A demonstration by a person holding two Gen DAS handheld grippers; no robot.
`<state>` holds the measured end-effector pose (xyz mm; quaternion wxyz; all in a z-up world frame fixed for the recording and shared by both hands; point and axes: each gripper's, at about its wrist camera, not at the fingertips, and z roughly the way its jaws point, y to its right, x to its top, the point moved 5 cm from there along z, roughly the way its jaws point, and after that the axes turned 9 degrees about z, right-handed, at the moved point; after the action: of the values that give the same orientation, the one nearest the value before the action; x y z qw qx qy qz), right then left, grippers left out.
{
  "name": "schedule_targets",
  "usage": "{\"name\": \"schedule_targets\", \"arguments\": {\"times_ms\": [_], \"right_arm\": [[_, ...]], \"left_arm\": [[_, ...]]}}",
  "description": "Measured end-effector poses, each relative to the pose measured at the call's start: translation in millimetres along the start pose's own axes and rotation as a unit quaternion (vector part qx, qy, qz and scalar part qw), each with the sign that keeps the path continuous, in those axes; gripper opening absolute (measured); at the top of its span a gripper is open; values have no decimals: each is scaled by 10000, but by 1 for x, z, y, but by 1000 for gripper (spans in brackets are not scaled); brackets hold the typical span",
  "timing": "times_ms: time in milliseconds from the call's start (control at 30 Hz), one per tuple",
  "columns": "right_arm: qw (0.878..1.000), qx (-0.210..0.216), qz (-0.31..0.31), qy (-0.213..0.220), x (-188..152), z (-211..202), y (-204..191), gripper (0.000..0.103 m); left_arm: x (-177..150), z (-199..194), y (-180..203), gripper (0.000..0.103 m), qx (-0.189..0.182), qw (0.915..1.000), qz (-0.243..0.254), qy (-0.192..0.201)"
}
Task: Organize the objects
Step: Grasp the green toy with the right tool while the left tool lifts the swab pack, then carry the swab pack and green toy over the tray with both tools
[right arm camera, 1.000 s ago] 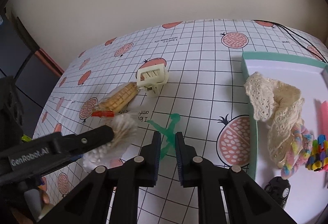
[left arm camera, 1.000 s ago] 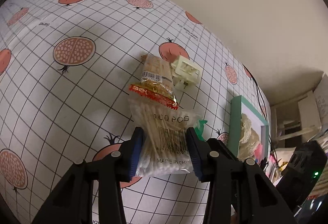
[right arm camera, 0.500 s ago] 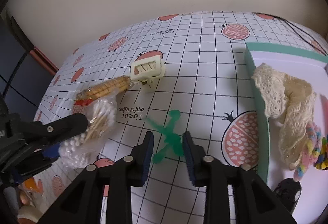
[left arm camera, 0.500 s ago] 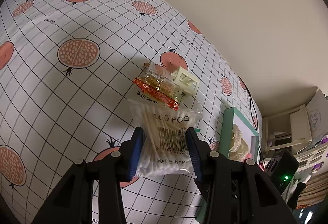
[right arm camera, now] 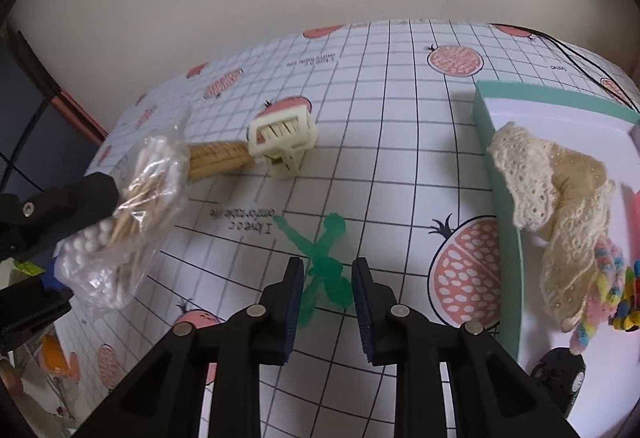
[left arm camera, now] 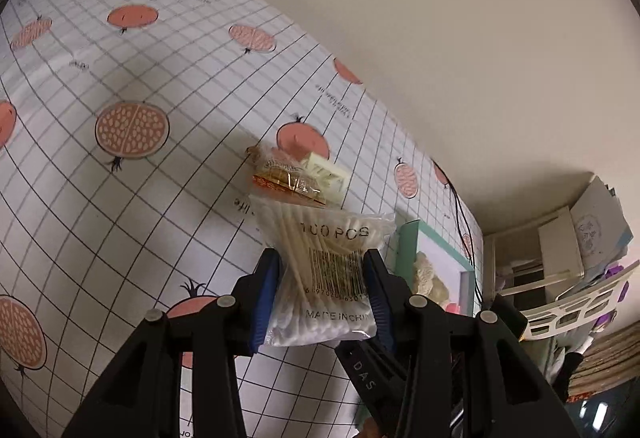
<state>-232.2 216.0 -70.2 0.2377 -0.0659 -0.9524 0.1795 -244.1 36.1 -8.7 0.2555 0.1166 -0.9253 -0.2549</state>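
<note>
The pomegranate-print tablecloth [right arm camera: 392, 141] looks further below than a second ago. The teal tray [right arm camera: 496, 173] sits at its right edge. The left gripper [left arm camera: 322, 278] still pinches the cotton swab bag [left arm camera: 324, 266], lifted higher. The right gripper [right arm camera: 324, 290] has opened wider, straddling the green plastic figure [right arm camera: 320, 262], maybe touching it.
</note>
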Motion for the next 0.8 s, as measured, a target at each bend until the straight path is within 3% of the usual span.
{"name": "schedule_targets", "arguments": {"times_ms": [433,800], "right_arm": [[9992,128,-85,376,8,-49,3,26],[9971,-215,130,718,18,-97,53,26]], "left_arm": [[-3,-8,31,45,-21,9985,472,267],[-22,-5,81,45,-149,9926,1148,367]]}}
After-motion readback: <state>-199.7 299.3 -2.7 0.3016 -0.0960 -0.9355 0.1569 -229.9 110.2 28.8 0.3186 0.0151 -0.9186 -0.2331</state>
